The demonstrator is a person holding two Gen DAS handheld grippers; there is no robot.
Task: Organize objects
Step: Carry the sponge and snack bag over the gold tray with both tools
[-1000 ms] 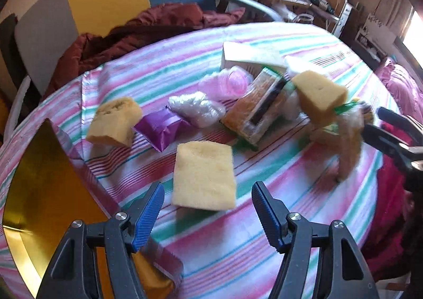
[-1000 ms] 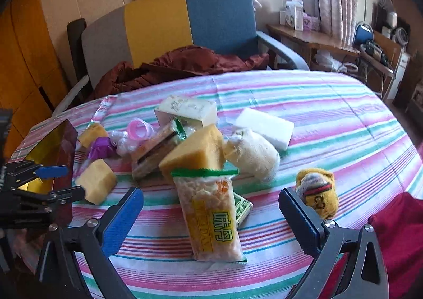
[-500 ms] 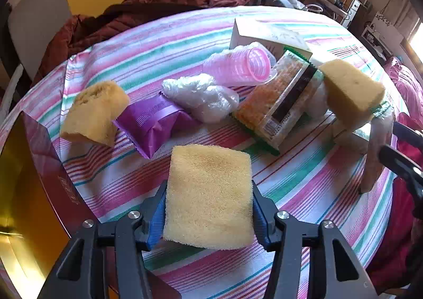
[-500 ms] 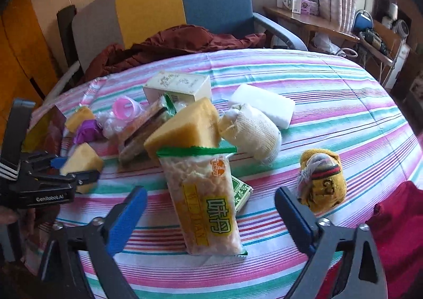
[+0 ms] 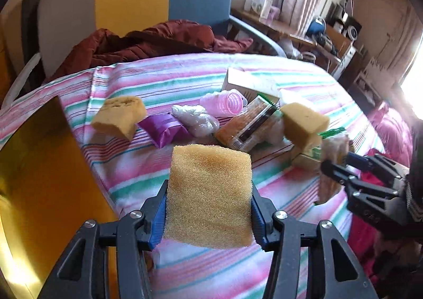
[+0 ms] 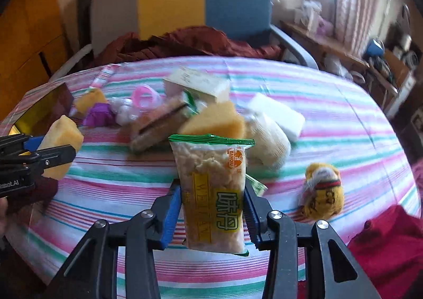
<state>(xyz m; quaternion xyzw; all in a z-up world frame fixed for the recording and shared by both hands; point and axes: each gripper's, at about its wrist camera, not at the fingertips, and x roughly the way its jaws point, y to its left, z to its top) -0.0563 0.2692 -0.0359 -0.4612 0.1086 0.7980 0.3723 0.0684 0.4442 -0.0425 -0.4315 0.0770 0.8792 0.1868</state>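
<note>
While the left gripper [image 5: 208,219] has its jaws clamped on a soft, light yellow foam sponge block [image 5: 208,196], squeezing its sides, the right gripper [image 6: 212,217] has just closed its jaws onto a crinkly, slippery clear snack packet [image 6: 214,193] mid-body; its contents look crushable.

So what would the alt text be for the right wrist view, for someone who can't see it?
The right gripper pinches a clear snack packet over a striped tablecloth cluttered with sponges and packets; at left, the left gripper holds a yellow sponge.
</note>
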